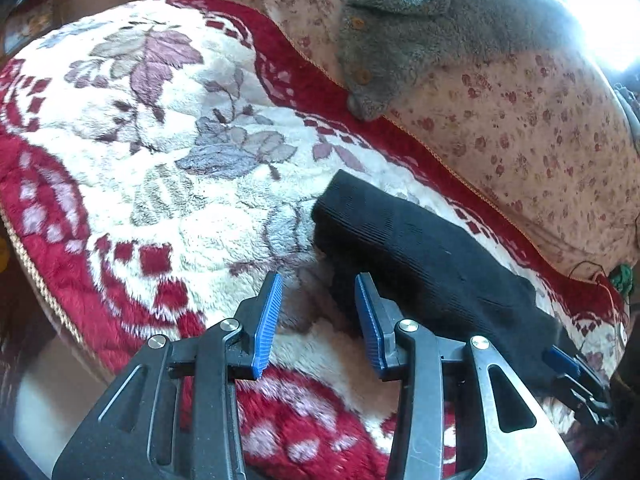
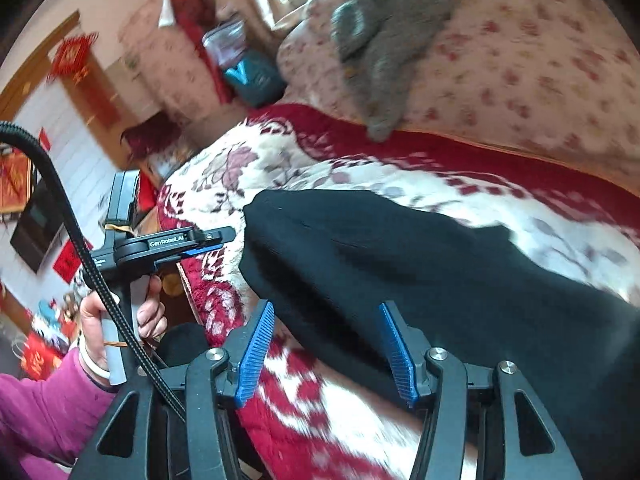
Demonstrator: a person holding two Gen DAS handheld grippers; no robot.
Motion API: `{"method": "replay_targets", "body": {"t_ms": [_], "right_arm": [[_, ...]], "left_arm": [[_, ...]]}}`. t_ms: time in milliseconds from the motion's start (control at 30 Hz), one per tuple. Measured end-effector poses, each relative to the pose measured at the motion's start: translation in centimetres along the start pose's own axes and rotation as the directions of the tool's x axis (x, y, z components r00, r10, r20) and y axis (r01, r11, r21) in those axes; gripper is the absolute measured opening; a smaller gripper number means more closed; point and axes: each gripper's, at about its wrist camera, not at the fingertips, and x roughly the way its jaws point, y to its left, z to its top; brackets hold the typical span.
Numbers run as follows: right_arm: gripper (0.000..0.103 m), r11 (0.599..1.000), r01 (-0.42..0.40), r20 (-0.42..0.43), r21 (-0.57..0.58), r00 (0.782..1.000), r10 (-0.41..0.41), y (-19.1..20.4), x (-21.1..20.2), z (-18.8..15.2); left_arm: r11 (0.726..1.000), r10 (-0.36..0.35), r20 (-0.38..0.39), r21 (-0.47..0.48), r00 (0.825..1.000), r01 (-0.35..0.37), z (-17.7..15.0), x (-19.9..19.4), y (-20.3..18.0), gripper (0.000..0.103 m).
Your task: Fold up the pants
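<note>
A pair of black ribbed knit pants [image 1: 424, 256], already folded into a thick oblong bundle, lies on a plush cream blanket with a grey-purple leaf pattern and a dark red checkered border [image 1: 160, 128]. In the left wrist view the bundle runs from the middle of the frame toward the near right, its blunt folded end pointing far and left.

The left gripper [image 1: 318, 322] hangs just above the blanket at the near end of that bundle. Its blue ribbed pads [image 1: 267, 320] stand wide apart with nothing between them; the right-hand pad sits just beside the edge of the black cloth, though whether it touches cannot be told. From the right wrist view the same tool appears at the left, side-on, held by a hand with a pale bangle and a magenta sleeve [image 2: 44, 408].

The right gripper [image 2: 332, 350] is also spread wide. The black pants [image 2: 420, 264] fill the middle and right of its view, and a near corner of the cloth hangs down into the gap between the blue pads. The far pad edge appears against the fabric, but no pinch is visible.

Beyond the blanket's red border lies a pale quilt printed with small red flowers [image 1: 520, 120], and on it rests a grey fleecy garment with tan buttons [image 1: 420, 20]. A black cable [image 2: 80, 248] crosses the left of the right wrist view.
</note>
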Motion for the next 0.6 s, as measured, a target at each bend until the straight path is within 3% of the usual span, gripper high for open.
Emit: {"method": "replay_targets", "body": {"t_ms": [133,267,400,433,467,533,600], "right_arm": [[0.053,0.998,0.005,-0.041,-0.066,0.999,-0.007,1.8,3.4,1.1],[0.06,0.984,0.05,-0.062,-0.17,0.996,-0.061,3.9,6.3,1.8],[0.06,0.96,0.125,-0.074,-0.25,0.986,-0.148,4.6,9.2,2.5],[0.051,0.955,0.146,-0.078,-0.258,0.982,-0.172,4.5,9.8,2.7],[0.034,0.953,0.158,-0.078,-0.26,0.98,-0.184,4.3,10.4,2.9],[0.023,0.956,0.169,-0.074,-0.241,0.979,-0.192,3.8,10.8,3.5],[0.016,0.979,0.12,-0.081,-0.168,0.988,-0.135,2.7,10.7,4.4]], "left_arm": [[0.999,-0.047,-0.008,0.01,0.999,0.047,0.7,0.8,0.8,0.04],[0.992,-0.122,-0.009,0.027,0.992,0.122,1.4,1.0,1.4,0.056],[0.99,-0.128,-0.041,0.053,0.991,0.13,2.3,2.3,1.3,0.056],[0.989,-0.13,-0.043,0.067,0.991,0.132,2.5,2.6,1.2,0.056],[0.987,-0.13,-0.043,0.092,0.991,0.134,2.8,3.0,1.1,0.056],[0.982,-0.138,-0.038,0.127,0.99,0.142,3.1,3.5,0.9,0.056],[0.973,-0.168,-0.027,0.156,0.985,0.17,3.7,3.7,0.6,0.056]]}}
